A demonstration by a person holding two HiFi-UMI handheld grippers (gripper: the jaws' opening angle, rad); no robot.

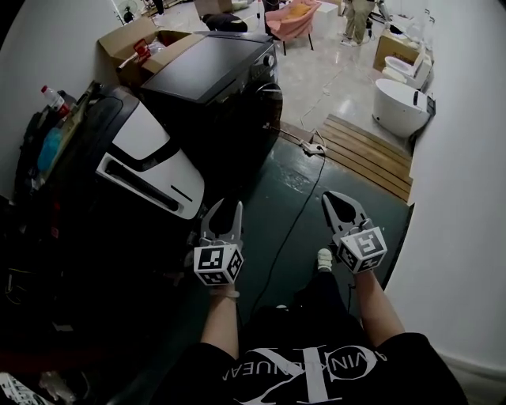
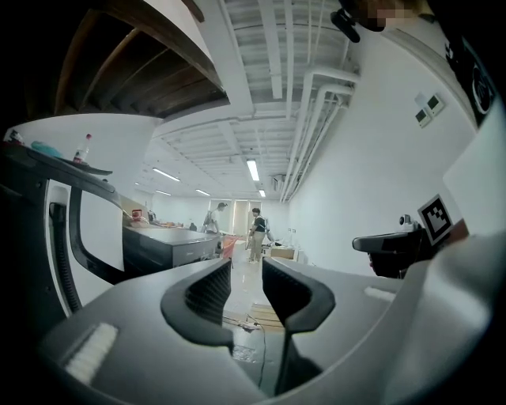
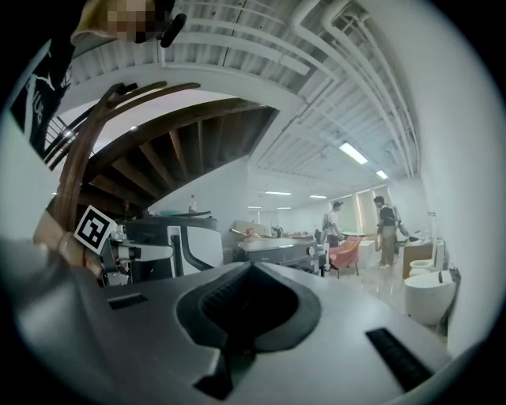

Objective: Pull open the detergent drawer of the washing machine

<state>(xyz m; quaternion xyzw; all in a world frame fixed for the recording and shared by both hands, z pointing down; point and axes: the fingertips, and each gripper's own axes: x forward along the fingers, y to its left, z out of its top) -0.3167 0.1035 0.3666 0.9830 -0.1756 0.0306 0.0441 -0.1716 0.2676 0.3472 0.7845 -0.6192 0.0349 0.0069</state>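
Observation:
The washing machine [image 1: 118, 150] stands at my left, dark with a white front part [image 1: 150, 170] that carries a long dark slot; I cannot tell whether that part is the detergent drawer. It shows at the left edge of the left gripper view as a white panel [image 2: 99, 229]. My left gripper [image 1: 227, 210] [image 2: 246, 273] hangs just right of the white part, apart from it, open with nothing between its jaws. My right gripper [image 1: 332, 198] [image 3: 253, 270] is further right over the green floor, its jaws closed together and empty.
A second black machine [image 1: 213, 75] stands beyond the first. A cable [image 1: 300, 206] runs across the floor to a power strip [image 1: 314, 147]. A wooden pallet [image 1: 371, 154], a white toilet [image 1: 399, 107], cardboard boxes [image 1: 134, 43] and a pink chair [image 1: 292, 20] lie further off. People [image 2: 257, 233] stand far back.

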